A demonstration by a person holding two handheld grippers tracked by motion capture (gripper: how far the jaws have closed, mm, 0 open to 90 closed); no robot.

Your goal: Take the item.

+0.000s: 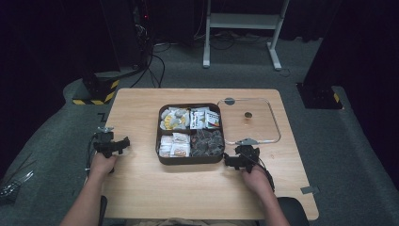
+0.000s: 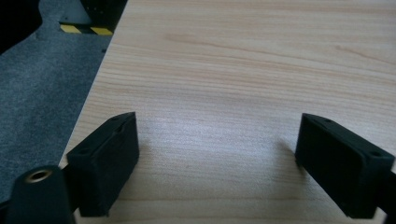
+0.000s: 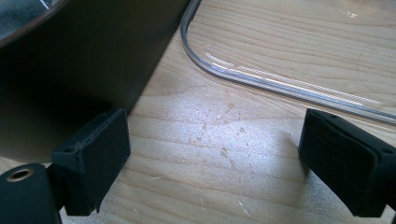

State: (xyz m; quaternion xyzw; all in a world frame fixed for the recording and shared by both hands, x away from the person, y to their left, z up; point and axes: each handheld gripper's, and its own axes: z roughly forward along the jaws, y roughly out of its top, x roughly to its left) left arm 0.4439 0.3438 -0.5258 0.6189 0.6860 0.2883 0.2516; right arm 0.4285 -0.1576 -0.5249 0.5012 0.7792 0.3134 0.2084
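my left gripper (image 2: 217,154) and right gripper (image 3: 215,158), fingers spread, flanking the dark brown 4-compartment snack tray (image 1: 162,157) on the light wooden counter (image 1: 141,188)

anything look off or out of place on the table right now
Nothing looks spilled or damaged. The one thing apart is the clear lid, lying flat on the table right beside the brown four-compartment snack tray, which stands open with its packets inside. Both grippers rest open on bare wood, holding nothing.
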